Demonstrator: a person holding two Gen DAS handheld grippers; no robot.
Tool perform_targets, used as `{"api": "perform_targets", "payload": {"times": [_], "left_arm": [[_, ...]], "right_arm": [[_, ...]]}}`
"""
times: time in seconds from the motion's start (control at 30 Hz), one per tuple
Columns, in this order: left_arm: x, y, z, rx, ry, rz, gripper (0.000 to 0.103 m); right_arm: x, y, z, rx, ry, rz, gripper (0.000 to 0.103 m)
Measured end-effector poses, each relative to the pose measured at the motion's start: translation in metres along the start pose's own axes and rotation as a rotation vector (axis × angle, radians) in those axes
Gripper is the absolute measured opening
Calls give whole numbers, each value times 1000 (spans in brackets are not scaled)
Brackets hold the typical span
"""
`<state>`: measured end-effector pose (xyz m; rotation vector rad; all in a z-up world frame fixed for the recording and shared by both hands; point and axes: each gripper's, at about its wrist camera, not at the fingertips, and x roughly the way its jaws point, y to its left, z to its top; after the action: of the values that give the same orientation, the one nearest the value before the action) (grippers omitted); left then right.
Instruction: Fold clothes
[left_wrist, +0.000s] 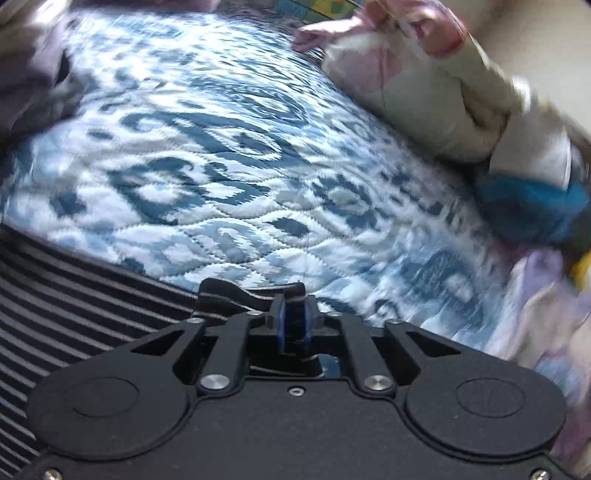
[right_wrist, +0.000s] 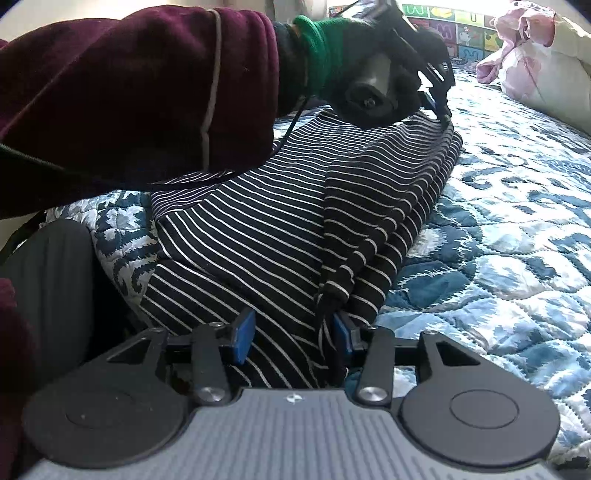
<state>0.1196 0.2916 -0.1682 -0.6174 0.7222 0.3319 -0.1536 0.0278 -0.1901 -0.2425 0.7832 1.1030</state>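
Striped garment on blue quilt, right gripper apart around fabric, left gripper seemingly narrowly apart, no legible labels.

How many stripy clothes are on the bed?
1. The stripy top lies folded on the quilt, between the right claw and the left claw. Others may be hidden in the blurry piles.

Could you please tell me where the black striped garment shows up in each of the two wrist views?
Left wrist view: the striped garment fills the lower left corner, a bit of it reaching the left tongs.
Right wrist view: it lies across the centre, running down between the right tongs.
Shared landmark: the blue-and-white quilt beneath it.
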Motion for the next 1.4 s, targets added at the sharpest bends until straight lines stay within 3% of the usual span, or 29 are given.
{"api": "perform_targets", "payload": {"times": [0.1, 0.23, 0.37, 0.47, 0.53, 0.67, 0.77, 0.83, 1.03, 1.13, 1.17, 1.2, 1.23, 1.33, 1.4], "left_arm": [[-24, 10, 1, 22, -60, -30, 23], [-57, 32, -7, 80, -106, 6, 23], [-69, 29, -27, 230, -94, -11, 23], [-64, 7, -34, 350, -107, 48, 23], [-53, 7, -27, 320, -114, 90, 23], [-31, 40, -11, 130, -75, 95, 26], [-17, 54, -10, 76, -9, 31, 25], [-13, 61, -11, 36, 19, -23, 5], [-35, 65, -8, 36, -70, -53, 3], [-25, 62, -8, 74, -49, 34, 3], [-23, 64, -8, 74, -51, 40, 7], [-26, 64, -9, 90, -61, 30, 24], [-31, 61, -10, 117, -77, 24, 29], [-47, 47, -12, 187, -141, -5, 29], [-42, 34, -12, 217, -109, -66, 24]], "right_arm": [[-5, -5, 2, 29, -14, -5, 45], [-17, -11, 6, 77, -47, -19, 45], [-25, -7, 9, 54, -97, -88, 45], [-26, 5, 13, -13, -151, -124, 41], [-18, 11, 16, -61, -140, -137, 40], [4, 16, 15, -103, -89, -160, 40], [15, 15, 10, -107, -52, -167, 41], [18, 11, 8, -90, -45, -164, 42], [18, 4, 3, -48, -55, -135, 44], [19, 5, 2, -54, -50, -130, 48], [19, 5, 2, -56, -50, -128, 48], [19, 5, 2, -57, -51, -131, 48], [17, 4, 2, -52, -57, -134, 47], [7, 6, 2, -55, -102, -148, 45], [4, 9, 3, -67, -130, -142, 44]]}}
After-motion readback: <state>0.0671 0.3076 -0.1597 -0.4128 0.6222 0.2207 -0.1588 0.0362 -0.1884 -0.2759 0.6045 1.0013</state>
